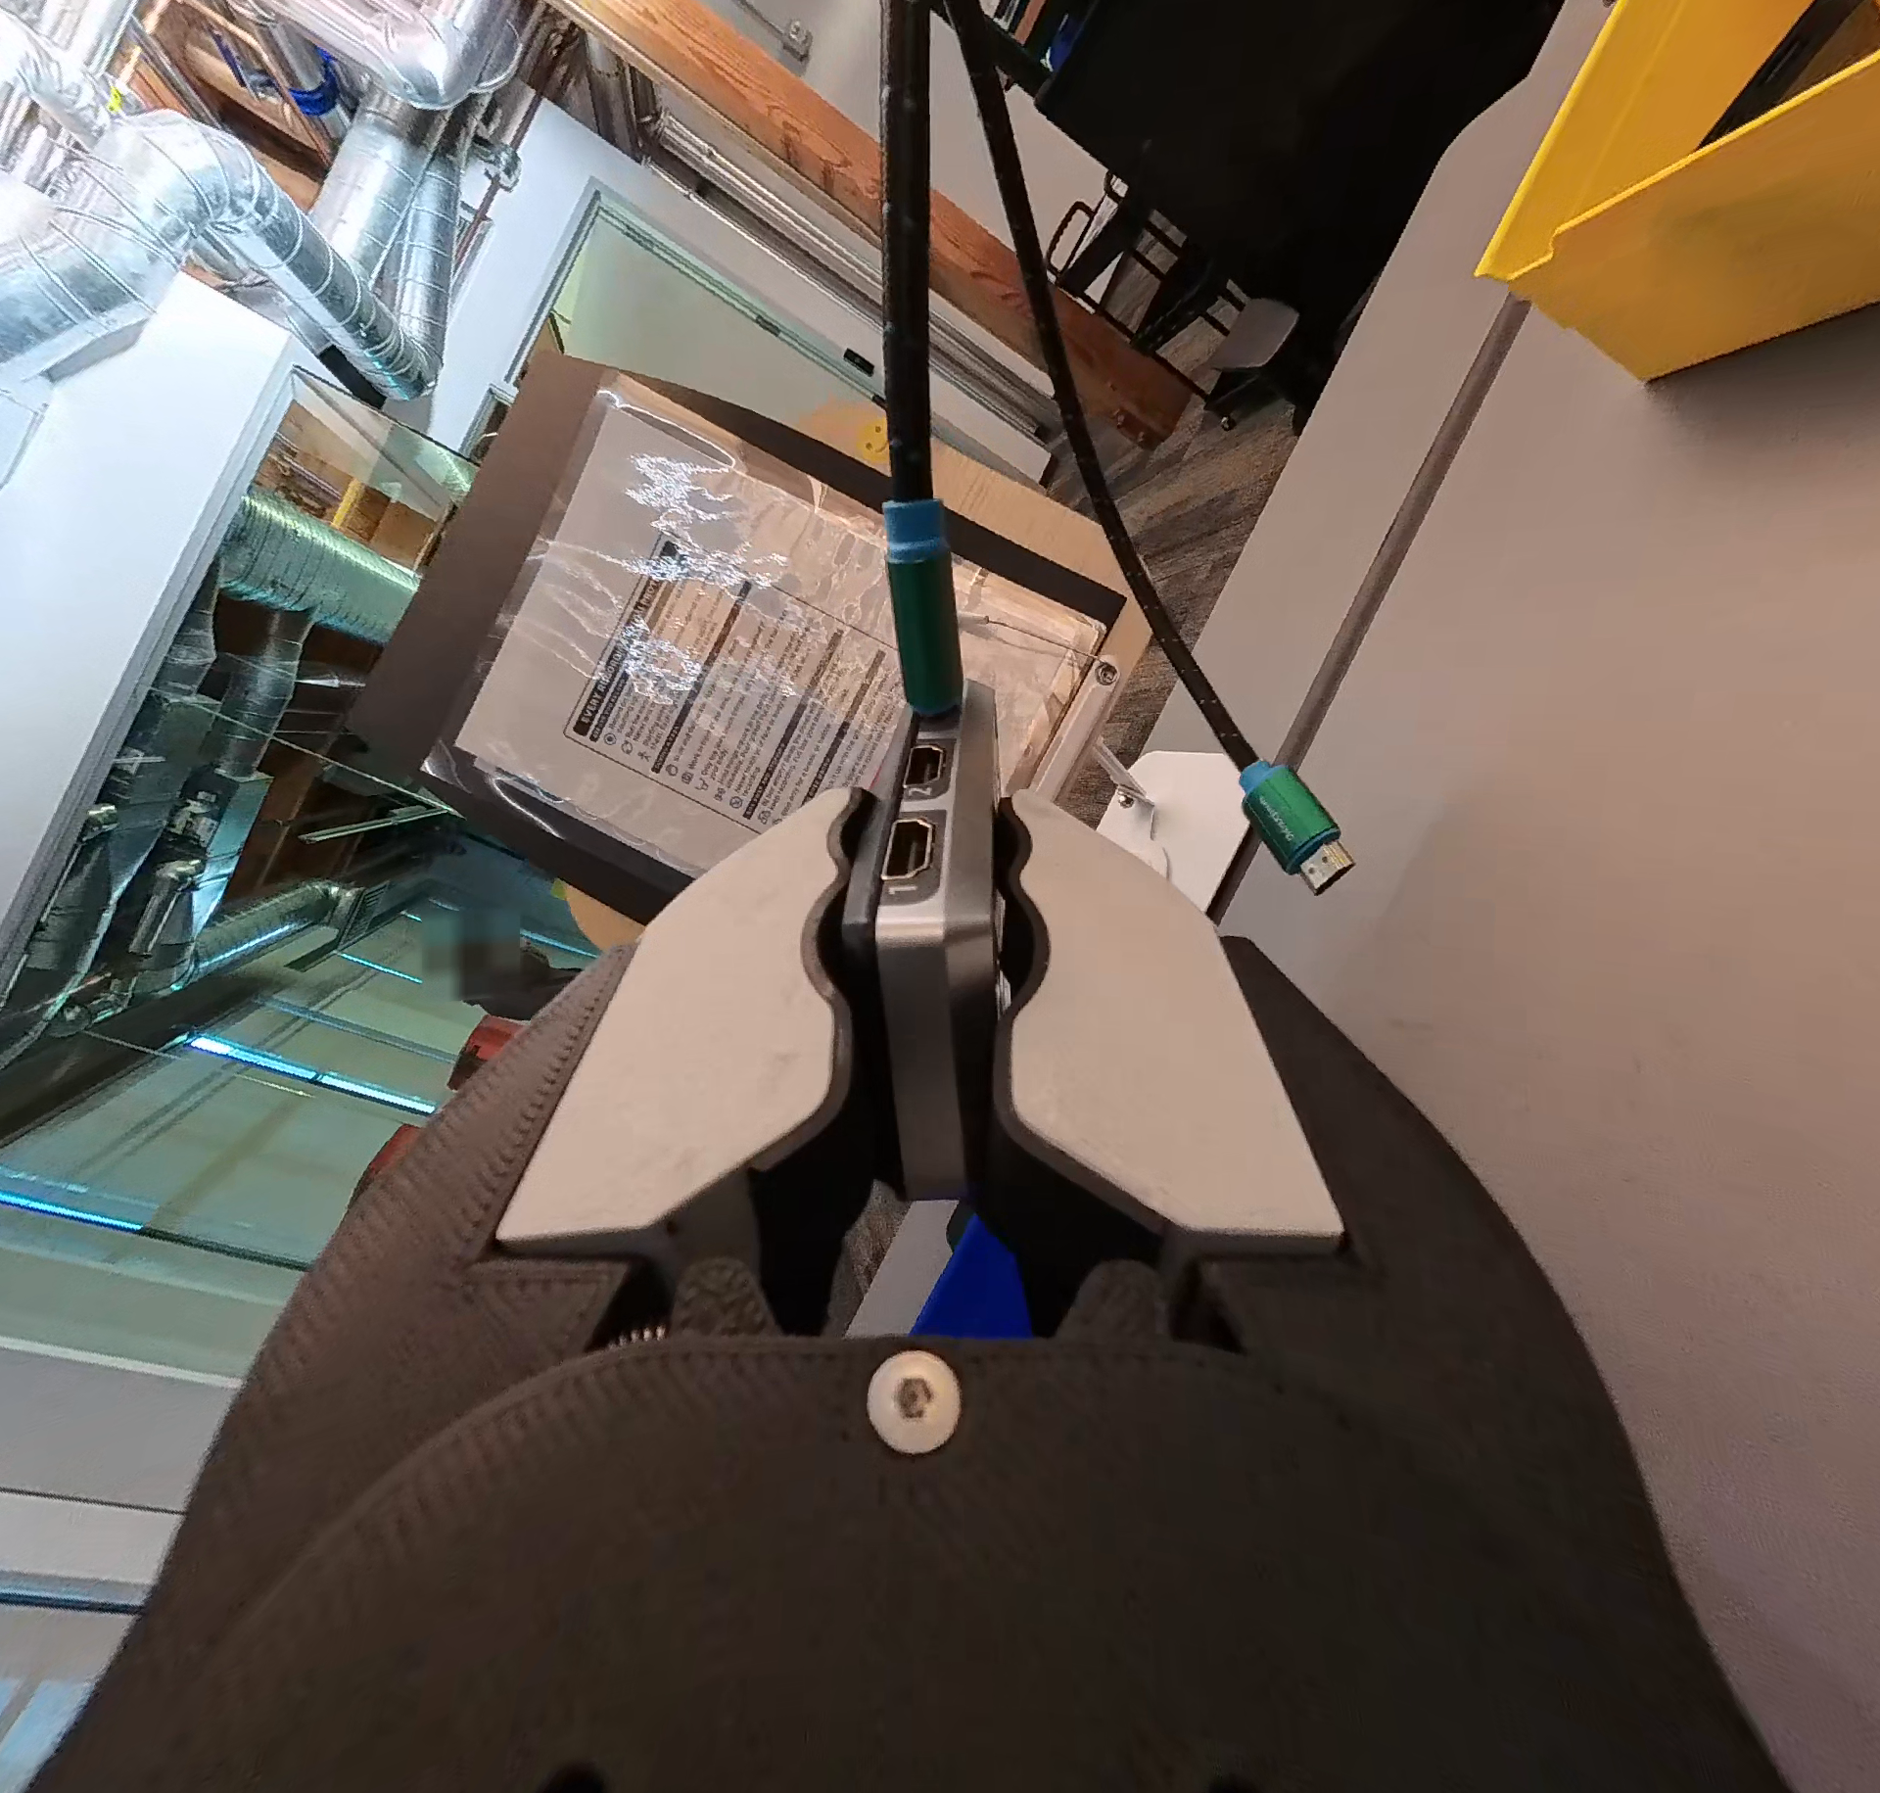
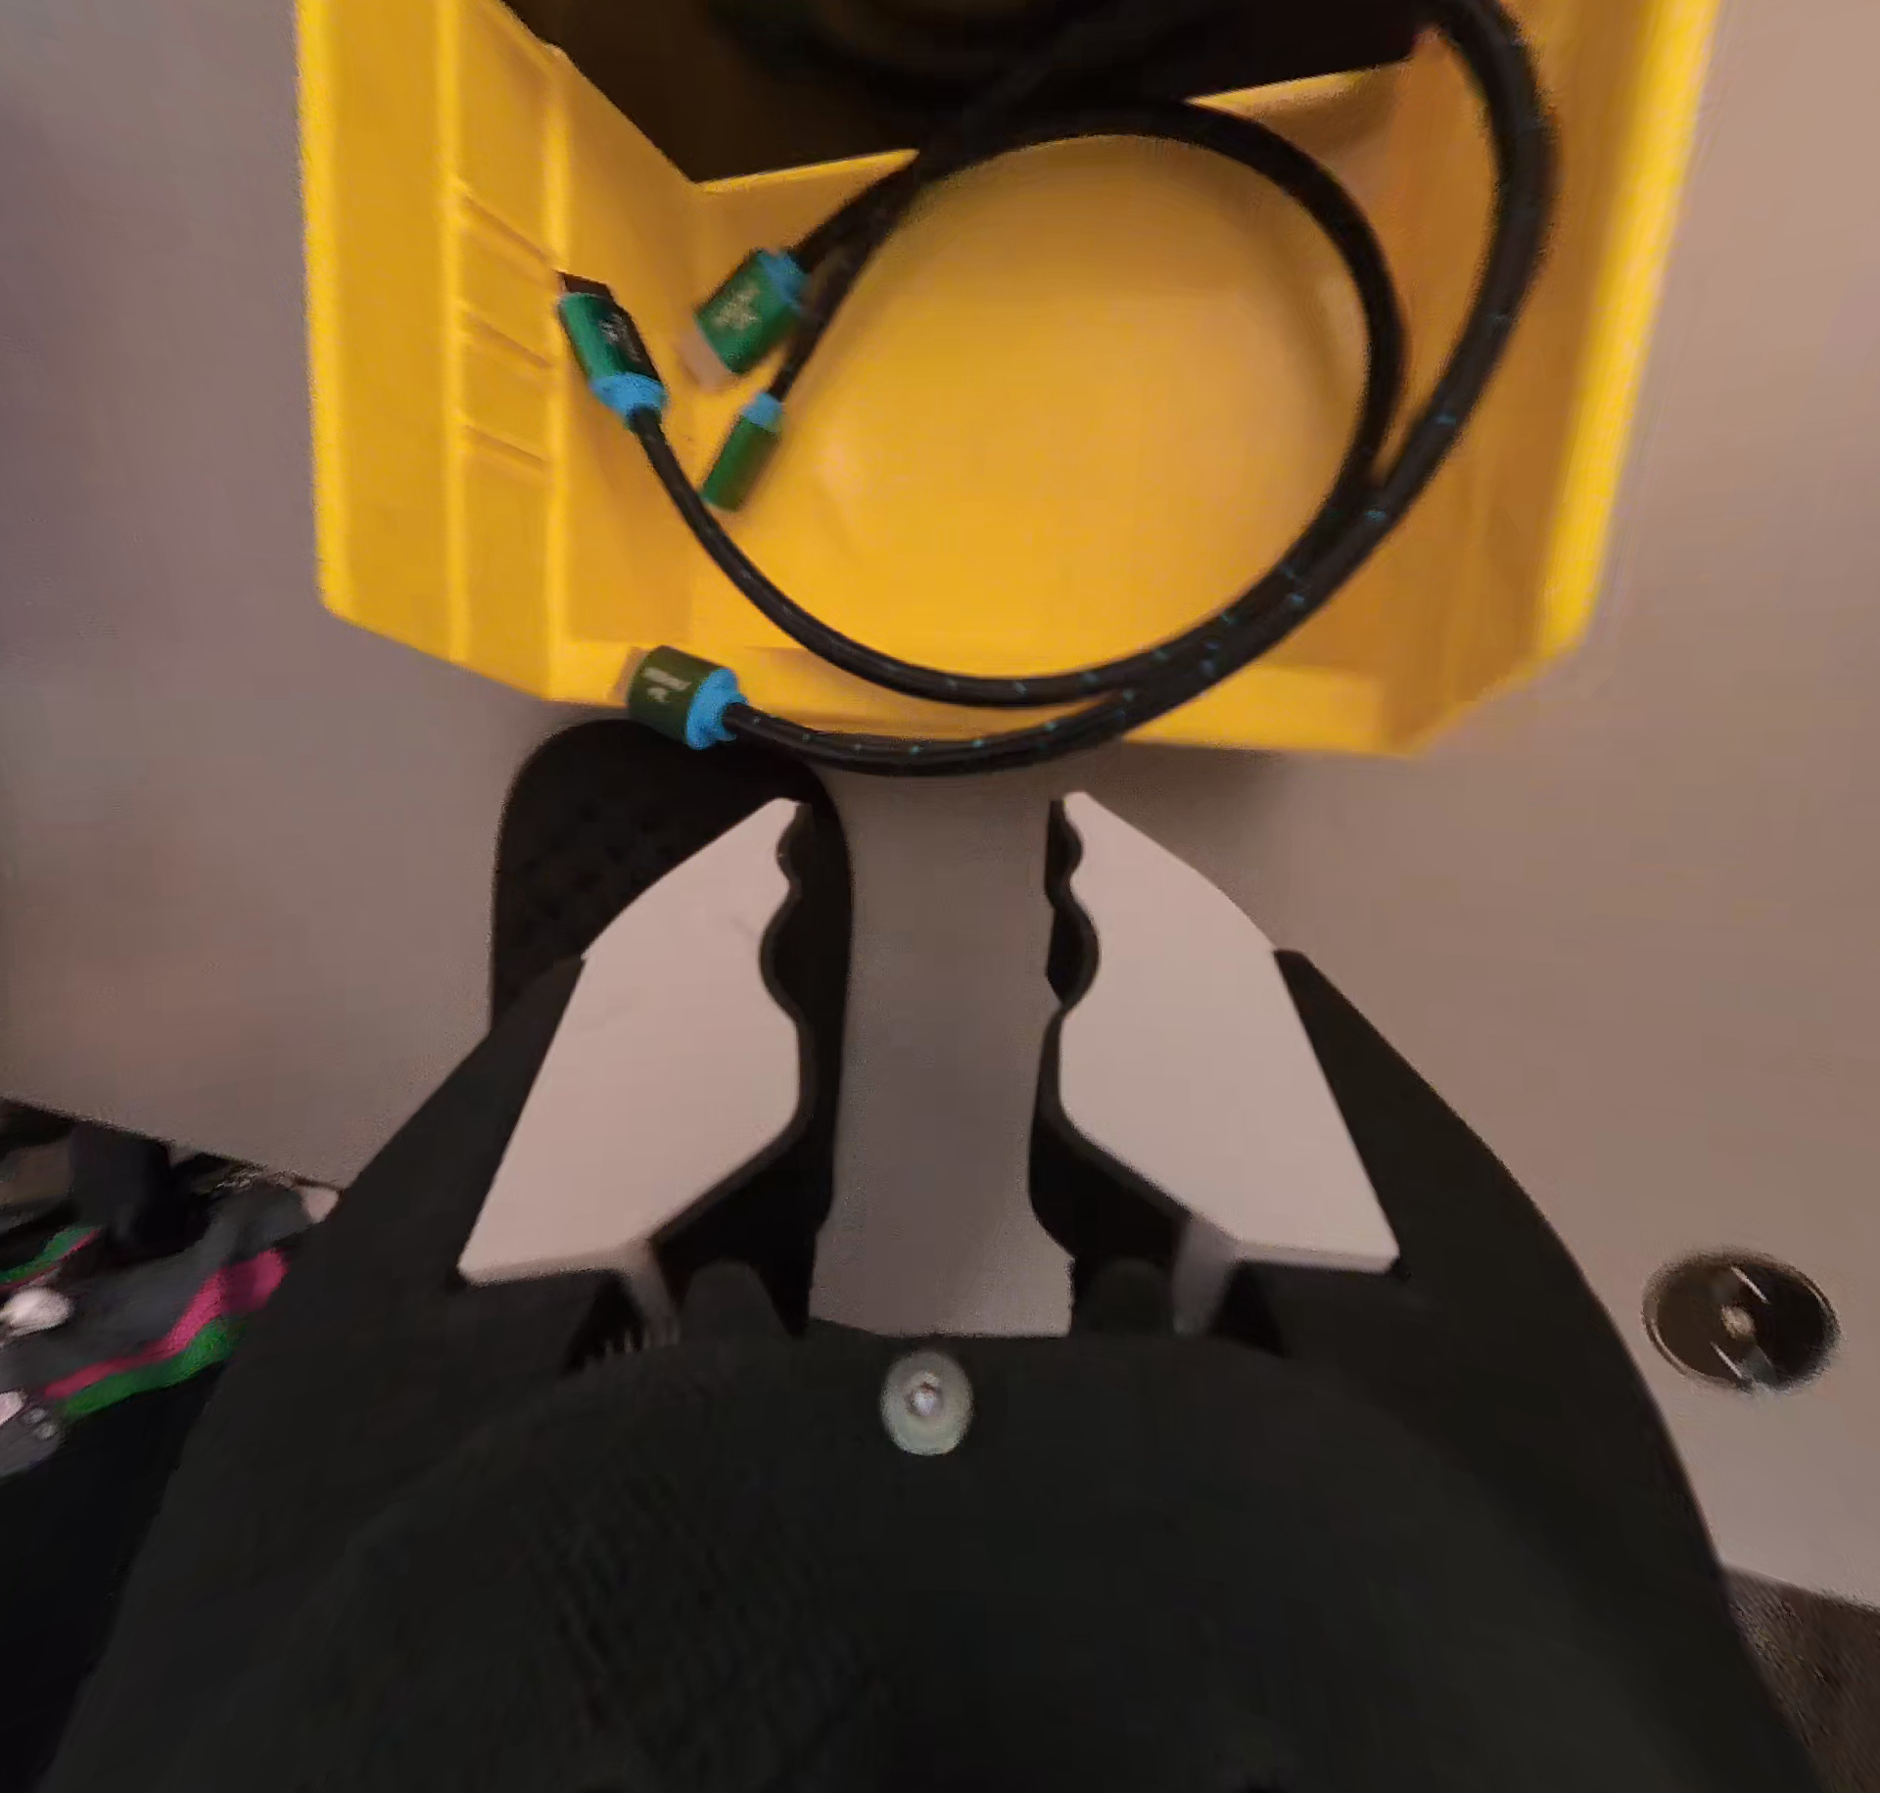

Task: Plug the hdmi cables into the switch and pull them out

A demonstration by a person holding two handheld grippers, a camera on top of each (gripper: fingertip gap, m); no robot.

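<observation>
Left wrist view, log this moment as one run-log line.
left claw: shut on switch | one HDMI plug seated | second plug dangling free | right claw: open, near yellow bin

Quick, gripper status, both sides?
Left gripper: closed on the switch, one cable plugged in.
Right gripper: open, empty, near the yellow bin.
</observation>
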